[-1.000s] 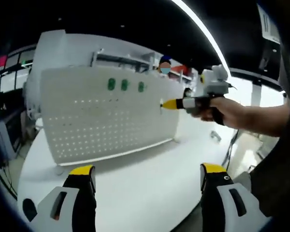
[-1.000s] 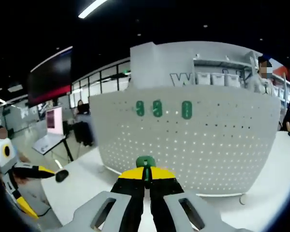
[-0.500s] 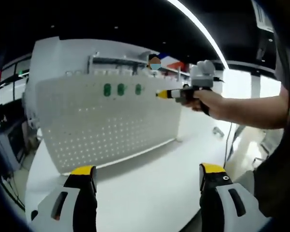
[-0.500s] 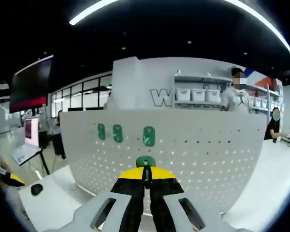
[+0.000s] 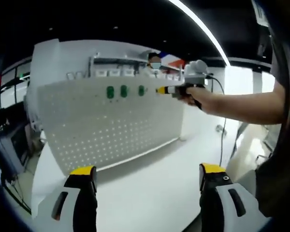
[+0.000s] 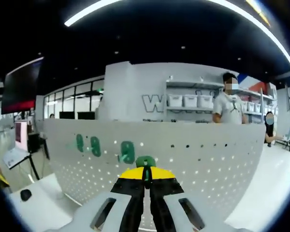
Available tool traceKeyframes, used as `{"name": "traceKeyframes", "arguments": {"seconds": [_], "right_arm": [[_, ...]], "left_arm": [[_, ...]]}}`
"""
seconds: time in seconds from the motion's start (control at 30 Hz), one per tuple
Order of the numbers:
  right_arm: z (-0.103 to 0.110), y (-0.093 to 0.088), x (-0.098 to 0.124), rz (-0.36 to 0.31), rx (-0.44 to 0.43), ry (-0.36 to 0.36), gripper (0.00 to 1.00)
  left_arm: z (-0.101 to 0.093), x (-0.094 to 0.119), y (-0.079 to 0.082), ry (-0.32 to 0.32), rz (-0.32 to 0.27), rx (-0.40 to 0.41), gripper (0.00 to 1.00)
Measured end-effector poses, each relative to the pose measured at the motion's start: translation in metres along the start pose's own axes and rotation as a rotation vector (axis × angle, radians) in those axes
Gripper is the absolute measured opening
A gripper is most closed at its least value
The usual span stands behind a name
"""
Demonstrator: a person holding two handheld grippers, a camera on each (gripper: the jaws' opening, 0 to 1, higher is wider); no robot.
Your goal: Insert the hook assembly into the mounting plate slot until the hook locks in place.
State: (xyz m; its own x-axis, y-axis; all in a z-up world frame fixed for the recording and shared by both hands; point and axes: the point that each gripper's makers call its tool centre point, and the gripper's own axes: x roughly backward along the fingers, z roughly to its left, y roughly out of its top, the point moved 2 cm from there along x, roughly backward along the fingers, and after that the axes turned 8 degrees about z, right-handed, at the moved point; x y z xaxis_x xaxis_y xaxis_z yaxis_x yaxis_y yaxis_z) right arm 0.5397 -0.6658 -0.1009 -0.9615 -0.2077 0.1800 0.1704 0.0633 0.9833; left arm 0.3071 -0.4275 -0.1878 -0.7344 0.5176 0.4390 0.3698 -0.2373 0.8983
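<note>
My left tongs [image 5: 148, 180] hang low over the white table [image 5: 150, 179], their two yellow-tipped arms spread wide apart with nothing between them. Ahead of them stands the white pegboard [image 5: 111, 125], upright on the table, full of small holes. Three green hooks [image 5: 123, 91] already sit in a row near its top edge.

In the left gripper view, my right tongs [image 5: 159, 90] come in from the right side, gripped by my hand [image 5: 195, 94], reaching toward the board's upper right part, just to the right of the row of hooks. Their yellow tip is at the board's face; I cannot tell whether it touches.

In the right gripper view, my right tongs [image 6: 146, 170] are pinched together on a green hook [image 6: 146, 162], which pokes up just above the yellow tips. The hook I hold sits close in front of the pegboard [image 6: 198, 159], near its top edge and just to the right of the three mounted hooks [image 6: 127, 152]. Whether it is in a hole yet is hidden by the tongs.

Behind the board, a person in a white shirt [image 6: 227, 104] stands before a shelf with white bins [image 6: 191, 100]. A small dark object [image 6: 25, 195] lies on the table at the left.
</note>
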Motion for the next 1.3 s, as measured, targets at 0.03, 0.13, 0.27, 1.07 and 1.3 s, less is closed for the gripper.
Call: {"name": "traceKeyframes", "arguments": {"seconds": [0.03, 0.13, 0.27, 1.07, 1.3], "right_arm": [[-0.001, 0.002, -0.002, -0.007, -0.003, -0.004, 0.01], [-0.003, 0.009, -0.010, -0.027, -0.009, -0.019, 0.01], [-0.007, 0.014, -0.016, -0.045, -0.020, -0.033, 0.01], [-0.012, 0.016, -0.034, -0.074, -0.031, -0.067, 0.01], [-0.013, 0.012, -0.034, -0.070, -0.049, -0.069, 0.01]], "left_arm": [[0.000, 0.000, 0.000, 0.004, 0.002, -0.006, 0.88], [0.001, 0.000, 0.002, 0.003, -0.006, 0.001, 0.88], [0.002, 0.001, 0.004, 0.010, -0.006, -0.001, 0.88], [0.008, -0.004, 0.010, -0.001, -0.012, 0.030, 0.87], [0.010, -0.005, 0.012, 0.003, -0.015, 0.021, 0.88]]}}
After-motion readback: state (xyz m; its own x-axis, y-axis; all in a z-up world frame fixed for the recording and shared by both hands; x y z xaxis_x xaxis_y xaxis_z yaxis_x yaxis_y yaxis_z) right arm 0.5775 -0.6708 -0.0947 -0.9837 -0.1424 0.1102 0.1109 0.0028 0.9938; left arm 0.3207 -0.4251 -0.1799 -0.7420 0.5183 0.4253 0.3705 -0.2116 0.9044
